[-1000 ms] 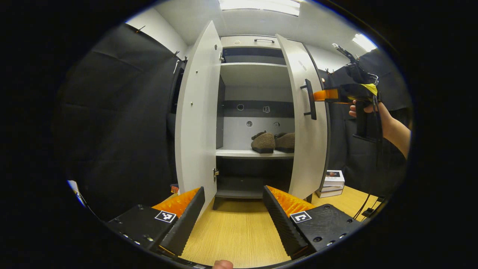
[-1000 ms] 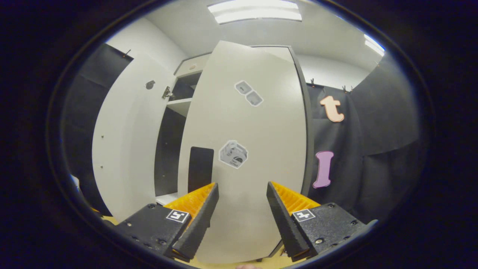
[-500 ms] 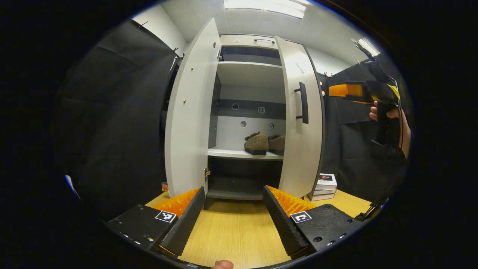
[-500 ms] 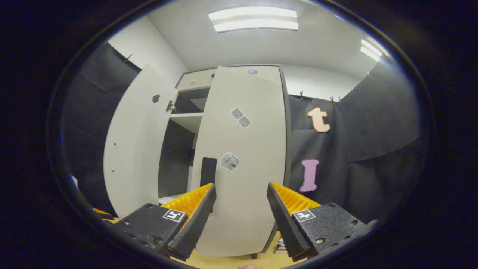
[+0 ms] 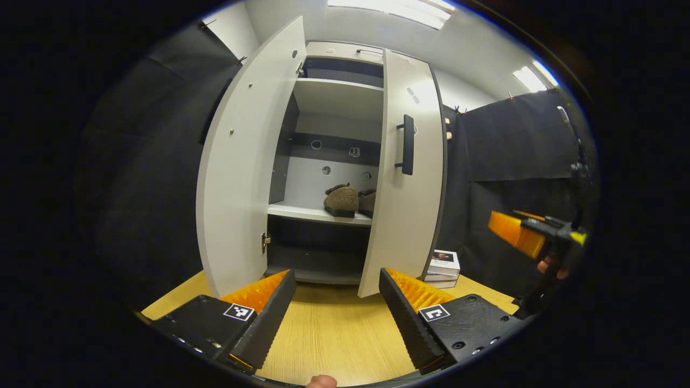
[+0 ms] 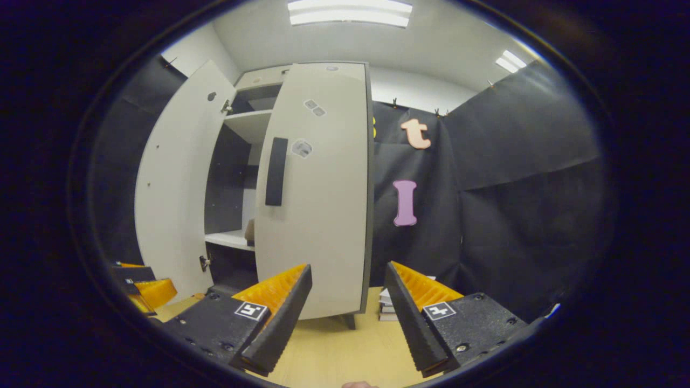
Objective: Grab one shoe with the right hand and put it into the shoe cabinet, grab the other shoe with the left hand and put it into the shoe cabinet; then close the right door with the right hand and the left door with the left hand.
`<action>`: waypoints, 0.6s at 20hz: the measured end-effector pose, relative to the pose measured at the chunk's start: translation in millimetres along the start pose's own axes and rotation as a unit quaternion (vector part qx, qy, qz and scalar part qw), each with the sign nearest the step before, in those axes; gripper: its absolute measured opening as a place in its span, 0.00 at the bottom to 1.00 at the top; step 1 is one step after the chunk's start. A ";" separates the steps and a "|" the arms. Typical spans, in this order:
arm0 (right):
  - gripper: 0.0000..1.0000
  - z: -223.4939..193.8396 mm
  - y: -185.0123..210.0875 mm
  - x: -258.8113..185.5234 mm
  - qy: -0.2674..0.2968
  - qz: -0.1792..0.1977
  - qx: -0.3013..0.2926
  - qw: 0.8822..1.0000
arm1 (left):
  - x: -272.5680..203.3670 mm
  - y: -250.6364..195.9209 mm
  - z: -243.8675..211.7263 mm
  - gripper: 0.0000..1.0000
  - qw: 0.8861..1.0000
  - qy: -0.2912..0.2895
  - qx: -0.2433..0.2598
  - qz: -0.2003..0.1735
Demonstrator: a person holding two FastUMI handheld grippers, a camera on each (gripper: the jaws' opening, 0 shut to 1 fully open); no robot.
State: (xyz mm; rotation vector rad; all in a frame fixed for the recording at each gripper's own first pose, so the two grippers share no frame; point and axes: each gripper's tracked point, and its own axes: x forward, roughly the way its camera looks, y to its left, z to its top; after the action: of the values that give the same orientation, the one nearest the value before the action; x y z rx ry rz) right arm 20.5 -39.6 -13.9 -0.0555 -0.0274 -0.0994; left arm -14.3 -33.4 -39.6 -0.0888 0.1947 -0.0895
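Both shoes (image 5: 342, 200) on cabinet shelf. Right door (image 6: 318, 188) nearly shut, left door (image 5: 240, 161) wide. Left tool (image 5: 337, 307) and right tool (image 6: 347, 302) agape, empty. Doors likely light, stiff, free-swinging; push flat panel near free edge.

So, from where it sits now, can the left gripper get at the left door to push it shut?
Probably yes. The left gripper is open and empty, low over the wooden floor, and the left door stands wide open ahead and slightly left with nothing between them. It would need to swing round to the door's outer face.
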 end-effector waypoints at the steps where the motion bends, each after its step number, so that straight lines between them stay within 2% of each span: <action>1: 0.90 -17.5 -0.9 -3.9 0.016 -0.003 0.002 1.000 | -0.2 -1.0 1.6 0.95 1.000 -0.001 0.000 -0.001; 4: 0.90 -35.1 0.6 -7.9 0.033 0.002 0.011 0.999 | 0.8 0.5 6.8 0.95 1.000 -0.005 0.006 -0.002; 7: 0.91 -24.2 0.4 -5.1 0.020 0.004 0.012 1.000 | -4.0 6.2 25.6 0.95 1.000 -0.028 -0.002 0.010; 10: 0.91 -15.8 8.2 -1.9 0.016 0.021 0.015 1.000 | -13.4 22.2 77.3 0.95 0.996 -0.083 -0.012 0.023; 12: 0.90 -8.0 15.3 -0.8 0.013 0.034 0.016 0.999 | -24.7 56.0 118.4 0.95 0.990 -0.126 -0.002 0.057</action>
State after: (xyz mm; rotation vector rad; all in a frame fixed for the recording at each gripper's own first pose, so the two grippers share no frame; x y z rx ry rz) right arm 21.5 -24.8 -22.8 -0.0238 -0.0016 -0.0311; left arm -10.6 34.0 75.4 -0.0913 -0.0531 0.0363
